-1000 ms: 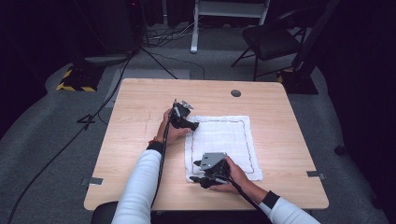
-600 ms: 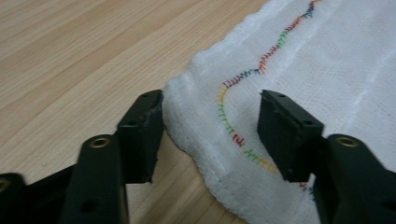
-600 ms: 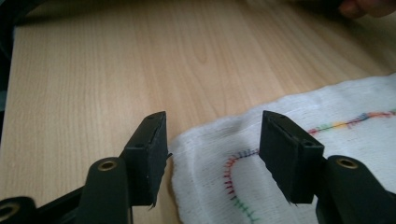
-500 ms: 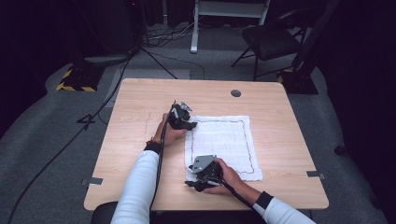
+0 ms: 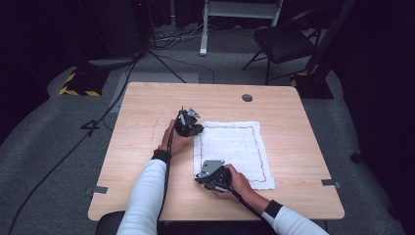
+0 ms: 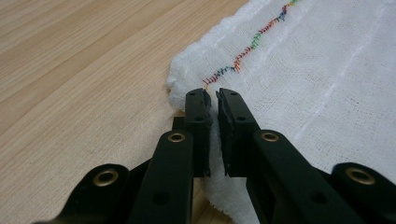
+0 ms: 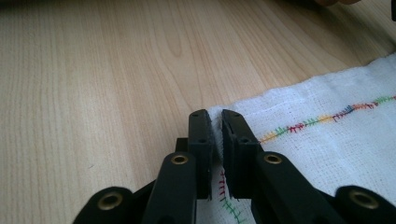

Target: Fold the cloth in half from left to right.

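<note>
The white cloth (image 5: 234, 152) lies flat right of centre frame on the table (image 5: 142, 122), with bare wood on all sides. The left gripper (image 5: 188, 123) has just closed; its fingers (image 6: 198, 116) pinch the cloth's upper-left corner. The right gripper (image 5: 214, 176) has just closed on the lower-left corner, which its body hides from above.

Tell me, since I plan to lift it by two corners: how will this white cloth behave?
The white cloth will probably sag between the corners: its thin open weave bunches where the left hand-held gripper pinches it. It likely weighs little, lying flat on the table. The right hand-held gripper grips only the edge, so it might slip.
</note>
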A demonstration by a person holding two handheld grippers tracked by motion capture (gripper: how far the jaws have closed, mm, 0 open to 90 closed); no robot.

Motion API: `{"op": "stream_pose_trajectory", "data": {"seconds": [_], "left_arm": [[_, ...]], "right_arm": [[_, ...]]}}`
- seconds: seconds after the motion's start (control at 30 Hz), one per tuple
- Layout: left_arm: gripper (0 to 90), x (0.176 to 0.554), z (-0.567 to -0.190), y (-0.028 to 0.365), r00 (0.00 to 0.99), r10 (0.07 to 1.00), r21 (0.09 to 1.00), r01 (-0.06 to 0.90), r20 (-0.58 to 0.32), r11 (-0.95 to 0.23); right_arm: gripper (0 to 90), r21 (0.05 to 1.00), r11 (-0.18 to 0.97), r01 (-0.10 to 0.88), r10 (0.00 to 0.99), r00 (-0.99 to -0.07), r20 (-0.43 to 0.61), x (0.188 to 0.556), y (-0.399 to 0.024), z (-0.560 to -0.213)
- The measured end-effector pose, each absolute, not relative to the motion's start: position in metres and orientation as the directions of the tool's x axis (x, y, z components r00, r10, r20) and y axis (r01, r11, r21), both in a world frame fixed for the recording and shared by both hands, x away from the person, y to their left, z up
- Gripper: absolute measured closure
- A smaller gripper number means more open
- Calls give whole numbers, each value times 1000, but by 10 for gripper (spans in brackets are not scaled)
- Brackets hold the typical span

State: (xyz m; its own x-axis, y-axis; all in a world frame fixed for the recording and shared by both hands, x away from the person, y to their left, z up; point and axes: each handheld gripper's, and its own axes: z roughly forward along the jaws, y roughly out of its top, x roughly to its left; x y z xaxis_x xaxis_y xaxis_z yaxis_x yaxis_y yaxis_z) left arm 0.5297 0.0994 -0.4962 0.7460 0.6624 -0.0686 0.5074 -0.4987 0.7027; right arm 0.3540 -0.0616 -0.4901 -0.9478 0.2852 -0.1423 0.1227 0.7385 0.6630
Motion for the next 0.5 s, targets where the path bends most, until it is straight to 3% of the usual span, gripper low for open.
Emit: {"op": "stream_pose_trajectory", "data": {"seconds": [0.5], "left_arm": [[843, 521, -479, 139, 706, 706, 729, 512, -54, -455]], "right_arm": [[856, 707, 701, 88, 280, -946, -160, 350, -49, -474]]}}
